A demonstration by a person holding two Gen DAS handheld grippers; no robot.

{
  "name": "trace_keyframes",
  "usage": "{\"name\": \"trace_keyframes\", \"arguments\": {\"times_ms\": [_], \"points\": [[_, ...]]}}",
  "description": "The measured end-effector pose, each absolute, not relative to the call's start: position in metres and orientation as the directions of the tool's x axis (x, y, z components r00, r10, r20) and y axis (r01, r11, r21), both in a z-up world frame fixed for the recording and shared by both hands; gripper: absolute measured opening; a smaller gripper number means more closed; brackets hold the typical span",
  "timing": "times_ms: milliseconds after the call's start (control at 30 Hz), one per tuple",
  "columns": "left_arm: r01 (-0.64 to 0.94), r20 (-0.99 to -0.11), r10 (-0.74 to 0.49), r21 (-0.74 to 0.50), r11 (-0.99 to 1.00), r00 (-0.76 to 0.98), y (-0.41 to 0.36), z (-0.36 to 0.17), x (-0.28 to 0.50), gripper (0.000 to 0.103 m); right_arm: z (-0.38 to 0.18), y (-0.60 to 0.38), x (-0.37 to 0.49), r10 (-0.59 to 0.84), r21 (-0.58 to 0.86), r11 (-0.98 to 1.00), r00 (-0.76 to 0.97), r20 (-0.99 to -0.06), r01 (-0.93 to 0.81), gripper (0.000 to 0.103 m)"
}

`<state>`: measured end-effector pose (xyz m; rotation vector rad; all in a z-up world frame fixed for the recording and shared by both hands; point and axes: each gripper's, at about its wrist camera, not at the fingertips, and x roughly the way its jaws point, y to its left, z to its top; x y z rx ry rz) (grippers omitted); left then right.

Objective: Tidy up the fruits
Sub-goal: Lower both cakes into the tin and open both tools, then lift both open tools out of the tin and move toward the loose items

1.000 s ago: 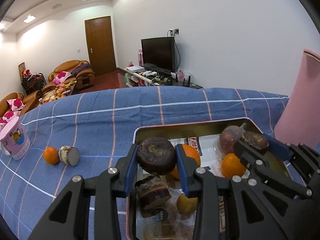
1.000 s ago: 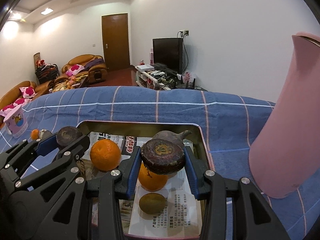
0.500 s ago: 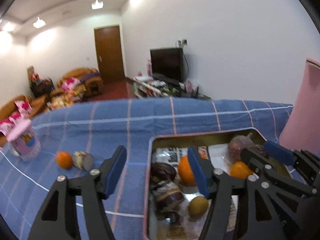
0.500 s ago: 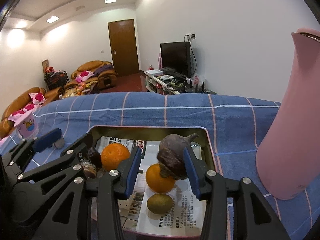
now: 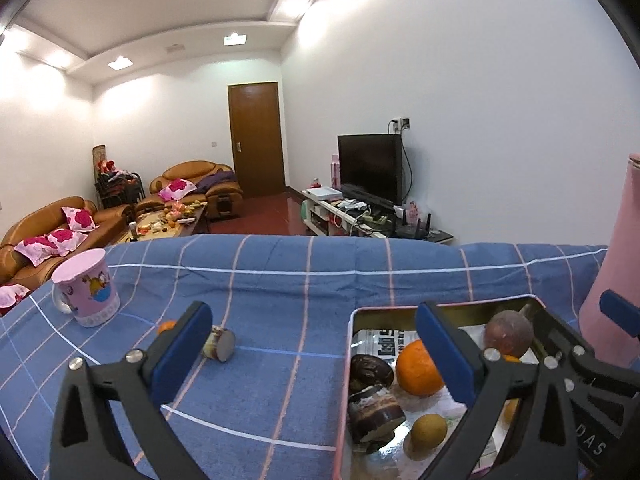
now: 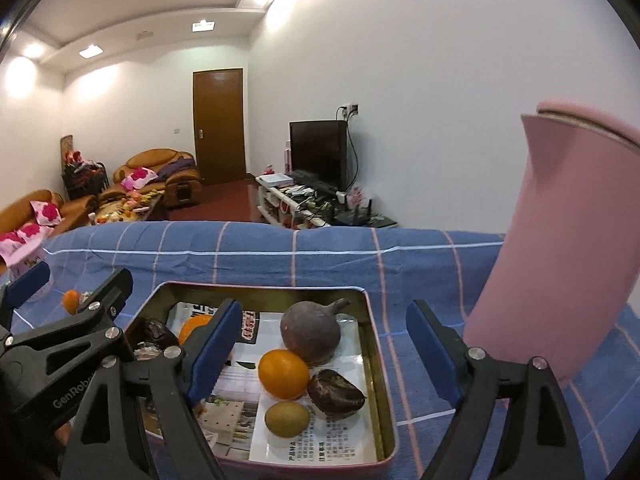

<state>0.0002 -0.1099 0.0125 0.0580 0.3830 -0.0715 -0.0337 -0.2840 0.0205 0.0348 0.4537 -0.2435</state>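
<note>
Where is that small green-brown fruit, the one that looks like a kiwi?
The kiwi lies inside the tin tray, at its near end in the right wrist view, just in front of an orange and beside a dark wrinkled fruit.

free: blue cloth [image 5: 280,300] left of tin [image 6: 376,344] | blocked right: pink jug [image 6: 560,264]

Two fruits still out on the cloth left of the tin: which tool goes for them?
Left. The orange and cut fruit lie just ahead of the open left tool; the right tool hangs over the tin.
</note>
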Motion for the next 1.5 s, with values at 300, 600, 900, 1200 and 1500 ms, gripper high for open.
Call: {"name": "trace_keyframes", "arguments": {"times_ms": [300, 600, 900, 1200, 1500], "points": [[0.073, -0.355, -0.043, 0.07, 0.995, 0.934, -0.109, 0.012, -0.004, 0.103, 0.022, -0.28, -0.037, -0.252, -0.053, 0.966, 0.871, -0.421, 0.253, 0.086], [0.061, -0.348, -0.028, 0.086, 0.994, 0.937, -0.106, 0.013, -0.008, 0.103, 0.023, -0.277, -0.038, -0.25, -0.053, 0.967, 0.872, -0.421, 0.251, 0.087], [0.059, -0.357, -0.027, 0.078, 0.995, 0.934, -0.095, 0.011, -0.012, 0.103, 0.023, -0.281, -0.042, -0.259, -0.034, 0.962, 0.87, -0.42, 0.271, 0.087], [0.07, -0.367, -0.042, 0.065, 0.995, 0.929, -0.084, 0.011, -0.023, 0.103, 0.023, -0.274, -0.052, -0.313, -0.049, 0.946, 0.86, -0.403, 0.321, 0.087], [0.079, -0.371, -0.049, 0.064, 0.995, 0.927, -0.073, 0.011, -0.029, 0.103, 0.024, -0.265, -0.059, -0.349, -0.049, 0.931, 0.843, -0.409, 0.362, 0.087]]}}
